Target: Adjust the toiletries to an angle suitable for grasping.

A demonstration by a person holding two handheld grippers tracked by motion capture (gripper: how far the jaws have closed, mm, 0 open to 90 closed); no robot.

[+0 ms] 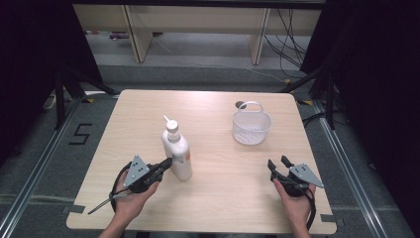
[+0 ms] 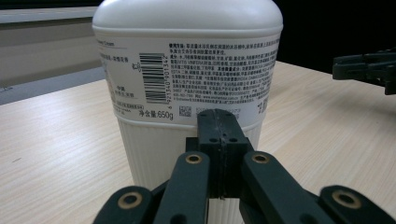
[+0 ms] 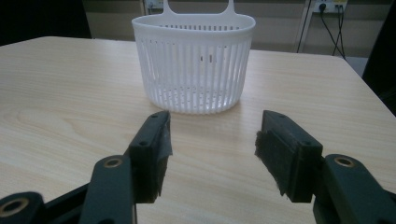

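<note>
Work looks to be at its very start, judging from how things lie. The bottle [image 1: 177, 150], a white pump bottle with a printed label, stands upright on the surface [image 1: 218, 198] toward the left half, and nothing has lifted it. The left gripper [image 1: 167, 163] sits just beside the bottle's lower body with its jaws pressed together on nothing; in the left gripper view the closed tips [image 2: 219, 123] point straight at the ribbed wall below the label, very near it or touching, which I cannot settle. The right gripper [image 1: 278, 162] rests near the front right of the surface, jaws standing apart and holding nothing, aimed at the basket [image 3: 194, 60].

That white slatted basket, with a loop handle at its back rim, stands toward the far right, well apart from the bottle, and looks empty. If the bottle is meant to go into it, as seems likely, then grasping, carrying and setting down all remain.

The surface is a pale wood-grain tabletop with rounded corners. Around it lies grey flooring with metal rails, a marked "5" at the left, dark curtains at both sides, and light furniture legs and loose cables at the back.
</note>
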